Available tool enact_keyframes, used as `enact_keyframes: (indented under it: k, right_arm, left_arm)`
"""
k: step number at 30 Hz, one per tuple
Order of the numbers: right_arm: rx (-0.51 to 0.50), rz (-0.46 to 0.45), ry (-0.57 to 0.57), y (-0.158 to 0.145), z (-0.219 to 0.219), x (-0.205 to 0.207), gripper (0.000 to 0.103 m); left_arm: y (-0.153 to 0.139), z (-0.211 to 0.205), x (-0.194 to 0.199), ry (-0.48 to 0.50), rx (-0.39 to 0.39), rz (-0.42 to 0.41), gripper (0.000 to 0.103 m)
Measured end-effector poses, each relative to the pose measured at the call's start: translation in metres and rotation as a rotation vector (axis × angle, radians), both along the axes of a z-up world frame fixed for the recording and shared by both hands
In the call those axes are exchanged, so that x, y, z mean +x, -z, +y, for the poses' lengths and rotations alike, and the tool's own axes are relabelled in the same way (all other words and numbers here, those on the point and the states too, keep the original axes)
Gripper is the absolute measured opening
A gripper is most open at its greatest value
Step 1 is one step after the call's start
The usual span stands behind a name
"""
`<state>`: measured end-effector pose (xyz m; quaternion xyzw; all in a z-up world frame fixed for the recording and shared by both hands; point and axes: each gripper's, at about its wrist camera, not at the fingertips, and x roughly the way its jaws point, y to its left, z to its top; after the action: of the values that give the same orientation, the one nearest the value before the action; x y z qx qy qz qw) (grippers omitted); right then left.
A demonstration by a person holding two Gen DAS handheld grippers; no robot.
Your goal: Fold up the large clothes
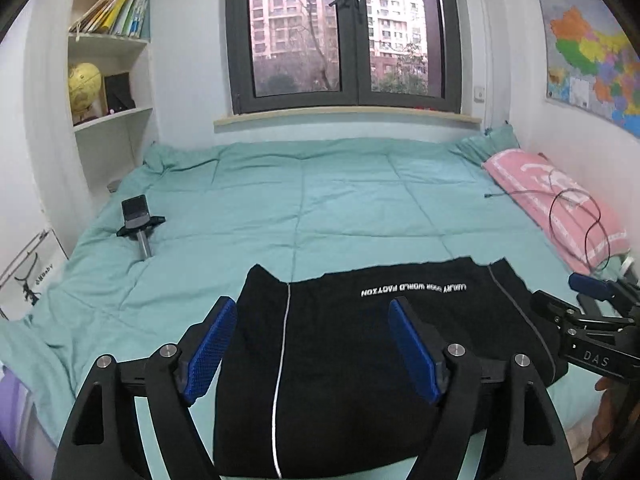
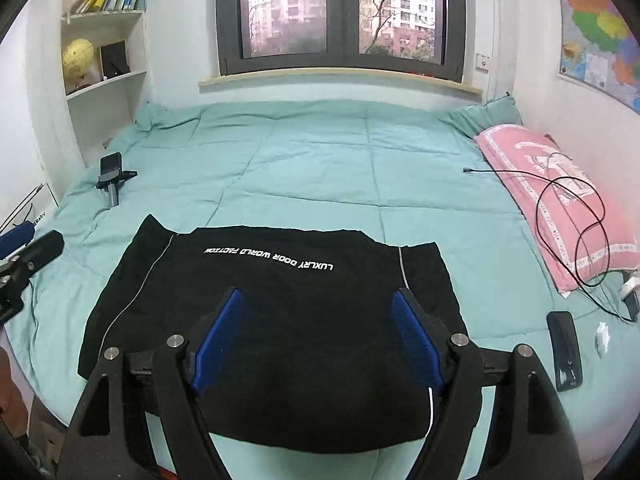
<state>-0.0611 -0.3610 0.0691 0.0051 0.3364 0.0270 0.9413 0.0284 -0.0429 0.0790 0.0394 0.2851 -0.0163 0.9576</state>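
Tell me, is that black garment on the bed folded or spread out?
Folded: the black garment lies as a compact rectangle on the green quilt, no sleeves sticking out.

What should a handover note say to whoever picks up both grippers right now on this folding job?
Left gripper: open, holding nothing, above the garment.
Right gripper: open, empty too.
Black garment: lies folded flat on the green quilt at the near edge, printed lettering facing up.
Done: sides look tucked in, piece released.
Left: probably one more fold in half, if a smaller bundle is wanted.

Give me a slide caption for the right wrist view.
Open right hand-held gripper above a folded black garment on a teal quilt.
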Motion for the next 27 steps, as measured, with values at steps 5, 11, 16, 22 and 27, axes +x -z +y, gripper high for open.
enact_keyframes:
  k: [5,11,16,22,27]
  right_arm:
    - [-0.013,0.007,-0.001,0.0,0.008,-0.014,0.08]
    - [-0.012,0.044,0.008,0.011,0.004,-0.014,0.08]
    - [-0.006,0.055,0.013,0.017,0.002,-0.011,0.08]
    - [0.022,0.047,0.003,0.017,-0.003,-0.016,0.08]
    - [0.025,0.051,0.005,0.019,-0.003,-0.014,0.08]
  left_arm:
    - [0.008,-0.006,-0.003,-0.005,0.0,0.014,0.079]
    - [0.021,-0.011,0.001,0.035,-0.01,0.054,0.079]
    - [0.028,-0.022,-0.001,0.042,0.016,0.063,0.079]
    - [0.035,-0.038,-0.003,0.066,0.067,0.064,0.079]
    - [0.04,-0.043,-0.004,0.074,0.085,0.081,0.079]
